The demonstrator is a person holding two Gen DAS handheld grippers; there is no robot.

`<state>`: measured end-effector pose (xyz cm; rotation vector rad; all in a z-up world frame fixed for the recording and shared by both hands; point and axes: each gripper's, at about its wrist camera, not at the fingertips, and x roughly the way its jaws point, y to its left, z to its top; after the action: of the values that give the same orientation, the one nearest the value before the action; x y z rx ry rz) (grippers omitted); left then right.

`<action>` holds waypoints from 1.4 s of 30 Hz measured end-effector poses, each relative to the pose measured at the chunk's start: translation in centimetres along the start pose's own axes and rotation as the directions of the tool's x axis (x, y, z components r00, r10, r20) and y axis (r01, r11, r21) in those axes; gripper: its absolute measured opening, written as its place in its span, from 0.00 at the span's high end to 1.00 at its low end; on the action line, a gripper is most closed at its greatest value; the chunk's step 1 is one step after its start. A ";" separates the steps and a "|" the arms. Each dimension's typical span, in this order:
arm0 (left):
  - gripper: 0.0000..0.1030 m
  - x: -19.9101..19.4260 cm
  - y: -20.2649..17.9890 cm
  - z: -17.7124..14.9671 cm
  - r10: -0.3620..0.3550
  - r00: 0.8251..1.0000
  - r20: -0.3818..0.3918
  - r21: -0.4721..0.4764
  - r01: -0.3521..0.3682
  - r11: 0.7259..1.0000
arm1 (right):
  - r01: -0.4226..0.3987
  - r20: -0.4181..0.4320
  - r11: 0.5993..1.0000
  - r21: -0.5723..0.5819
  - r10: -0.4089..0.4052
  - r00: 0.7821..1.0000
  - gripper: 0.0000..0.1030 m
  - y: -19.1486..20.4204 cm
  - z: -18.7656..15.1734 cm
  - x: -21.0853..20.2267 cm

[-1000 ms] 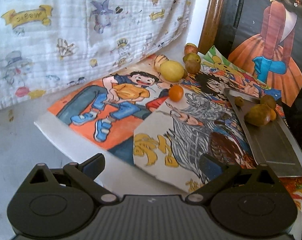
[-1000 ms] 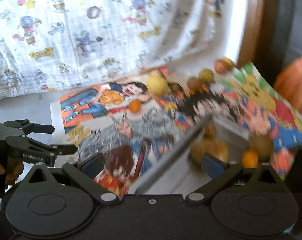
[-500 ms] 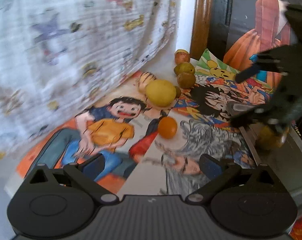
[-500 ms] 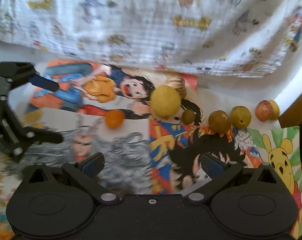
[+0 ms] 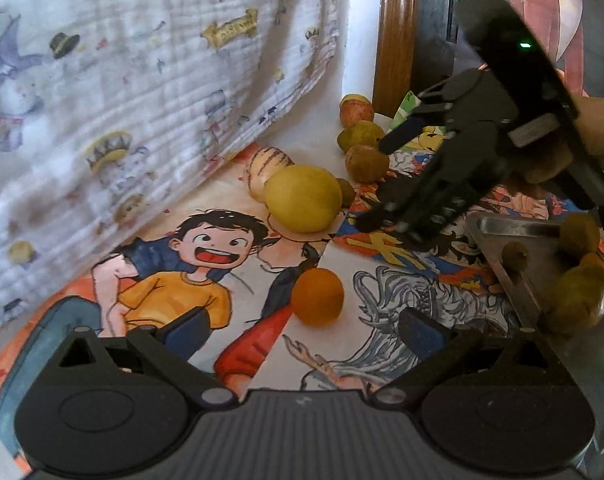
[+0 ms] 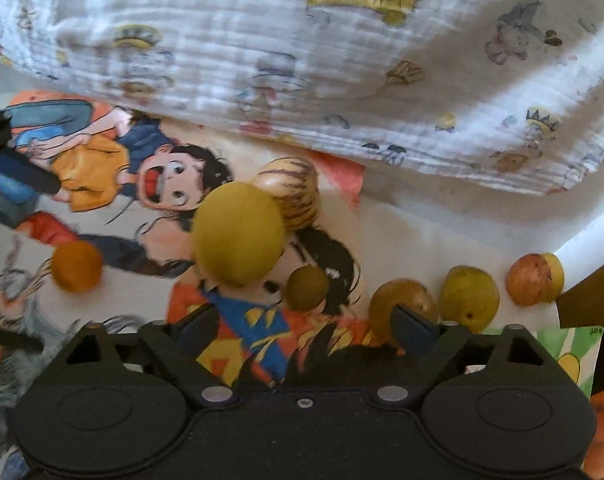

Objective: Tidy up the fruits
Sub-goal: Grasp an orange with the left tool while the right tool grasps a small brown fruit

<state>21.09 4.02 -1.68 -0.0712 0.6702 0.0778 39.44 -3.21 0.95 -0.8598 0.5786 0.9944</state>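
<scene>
Already both grippers hang over the cartoon posters with jaws spread and nothing held.

Left gripper [image 5: 302, 330] sits low in its frame, the small orange fruit [image 5: 318, 297] just ahead between its fingers. Right gripper [image 6: 308, 326] hovers near a little brown fruit [image 6: 306, 287] — the big yellow fruit [image 6: 237, 236] touches a striped one [image 6: 291, 192] mid-frame. At the left view's right edge, a metal tray [image 5: 502, 248] holds several fruits.

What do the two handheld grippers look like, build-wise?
Both are matte black: ribbed central body, two round side housings, linkage arms with silver pivot pins, dark blue finger pads. Seen from the left gripper, the right gripper shows a green indicator light.
</scene>
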 end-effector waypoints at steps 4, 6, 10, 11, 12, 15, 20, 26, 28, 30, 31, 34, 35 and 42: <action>0.11 0.6 -0.4 0.0 -0.004 1.000 0.006 0.001 0.004 1.000 | 0.028 0.022 1.000 -0.002 -0.028 0.999 0.25 -0.4 0.0 1.2; 0.16 1.0 -0.5 0.1 -0.015 1.000 -0.002 -0.004 0.015 1.000 | 0.028 0.031 1.000 0.008 -0.028 0.999 0.29 -0.6 -0.1 1.6; 0.26 1.2 -0.5 0.2 -0.013 1.000 0.004 -0.026 0.013 1.000 | 0.018 0.064 1.000 0.012 -0.019 0.998 0.32 -0.7 -0.2 1.7; 0.27 1.3 -0.5 0.2 -0.010 1.000 0.005 -0.032 0.010 0.999 | 0.015 0.069 1.000 0.011 -0.015 0.997 0.34 -0.8 -0.2 1.8; 0.31 1.3 -0.5 0.2 -0.005 1.000 0.007 -0.036 0.005 0.999 | 0.003 0.073 1.000 0.013 -0.004 0.997 0.39 -0.8 -0.2 1.8; 0.39 1.4 -0.4 0.3 0.012 1.000 0.009 -0.043 -0.012 0.999 | -0.028 0.069 0.999 0.024 0.026 0.997 0.51 -0.7 -0.4 1.9; 0.49 1.4 -0.5 0.3 0.026 1.000 0.009 -0.036 -0.025 0.999 | -0.044 0.083 0.999 0.022 0.042 0.996 0.58 -0.6 -0.6 1.9; 0.69 1.4 -0.5 0.3 0.008 1.000 0.013 -0.032 -0.007 0.999 | -0.033 0.066 0.999 0.015 0.032 0.997 0.72 -0.3 -0.4 2.2; 0.70 1.4 -0.5 0.3 0.009 1.000 0.012 -0.031 -0.009 0.999 | -0.029 0.063 0.999 0.017 0.028 0.998 0.72 -0.2 -0.4 2.1; 0.70 1.4 -0.5 0.3 0.009 1.000 0.013 -0.033 -0.008 0.999 | -0.026 0.065 1.000 0.012 0.025 0.998 0.72 0.0 -0.5 1.9; 0.70 1.4 -0.4 0.3 0.008 1.000 0.013 -0.035 -0.008 0.999 | -0.025 0.066 1.000 0.012 0.024 0.998 0.72 0.1 -0.6 1.8; 0.71 1.4 -0.4 0.3 0.010 1.000 0.013 -0.033 -0.009 0.999 | -0.020 0.064 1.000 0.017 0.018 0.998 0.72 0.5 -0.9 1.2; 0.71 1.4 -0.4 0.3 0.010 1.000 0.013 -0.034 -0.010 0.999 | -0.020 0.064 1.000 0.018 0.019 0.998 0.72 0.6 -1.0 0.9; 0.72 1.3 0.1 0.3 -0.015 1.000 0.017 -0.062 0.016 0.998 | -0.058 0.073 0.997 0.042 0.055 0.996 0.72 1.9 -1.6 -1.5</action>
<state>22.29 4.17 -2.24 -0.1351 0.6508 0.0837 36.98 -4.74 0.52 -0.7690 0.5645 1.0557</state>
